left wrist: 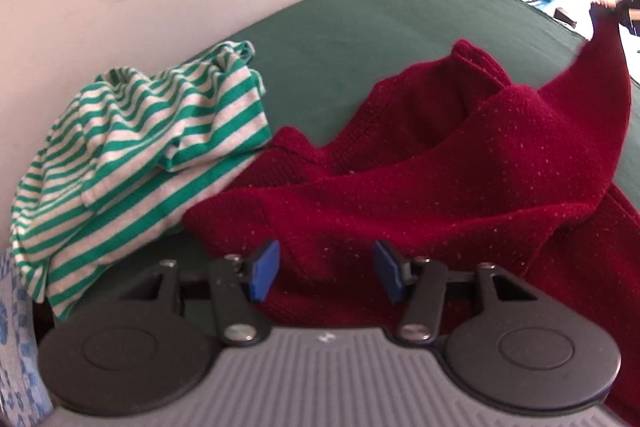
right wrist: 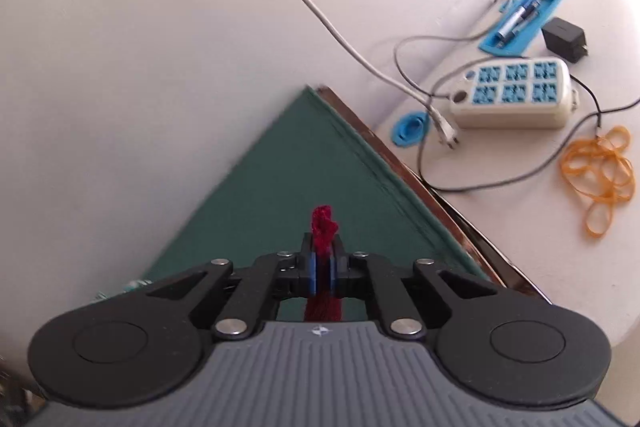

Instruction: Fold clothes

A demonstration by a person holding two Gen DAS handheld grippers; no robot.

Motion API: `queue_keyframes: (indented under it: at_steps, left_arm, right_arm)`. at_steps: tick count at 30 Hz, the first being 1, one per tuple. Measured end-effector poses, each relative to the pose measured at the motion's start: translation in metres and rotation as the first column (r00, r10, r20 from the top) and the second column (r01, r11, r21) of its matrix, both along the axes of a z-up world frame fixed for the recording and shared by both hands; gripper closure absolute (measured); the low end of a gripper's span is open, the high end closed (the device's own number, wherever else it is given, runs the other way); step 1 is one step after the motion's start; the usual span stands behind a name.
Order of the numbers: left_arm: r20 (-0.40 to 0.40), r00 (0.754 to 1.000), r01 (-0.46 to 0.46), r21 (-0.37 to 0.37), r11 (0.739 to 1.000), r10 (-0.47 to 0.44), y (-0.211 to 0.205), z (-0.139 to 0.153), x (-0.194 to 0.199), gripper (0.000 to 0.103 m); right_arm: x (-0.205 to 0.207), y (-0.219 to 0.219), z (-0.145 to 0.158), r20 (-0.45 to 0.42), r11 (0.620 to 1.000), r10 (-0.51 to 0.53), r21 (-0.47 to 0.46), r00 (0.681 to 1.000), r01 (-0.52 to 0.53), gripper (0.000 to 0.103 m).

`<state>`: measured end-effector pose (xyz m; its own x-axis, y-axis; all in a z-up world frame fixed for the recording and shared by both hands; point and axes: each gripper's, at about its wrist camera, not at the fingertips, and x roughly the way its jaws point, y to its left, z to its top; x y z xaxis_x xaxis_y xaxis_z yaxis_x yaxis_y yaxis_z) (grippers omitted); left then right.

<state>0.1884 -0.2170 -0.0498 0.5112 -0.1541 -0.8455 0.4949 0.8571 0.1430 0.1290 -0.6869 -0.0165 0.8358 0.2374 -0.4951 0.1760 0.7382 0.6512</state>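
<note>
The right gripper is pinching the red sweater, the left gripper is hovering half-open over it, a striped shirt lying beside its left finger.

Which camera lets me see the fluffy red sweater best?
The left wrist view. There the red sweater lies spread over the green cloth, with one corner lifted at the far right. The right wrist view shows only a small red tuft of it, pinched in the shut right gripper.
</note>
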Motion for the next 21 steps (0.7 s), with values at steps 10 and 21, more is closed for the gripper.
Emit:
queue_keyframes:
  at_steps: [10,21]
  left_arm:
    - [-0.009,0.995,0.095,-0.008,0.995,-0.095,-0.025,-0.027,0.013,0.037]
    - [-0.051,0.995,0.08,-0.065,0.995,-0.083,0.007,-0.017,0.02,0.068]
  right_arm:
    - [0.015,-0.003,0.056,0.055,0.993,-0.06,-0.102,0.997,0.065,0.097]
    - [-0.001,0.051,0.103,0.295,0.94,0.128,0.268,0.947,-0.211,0.097]
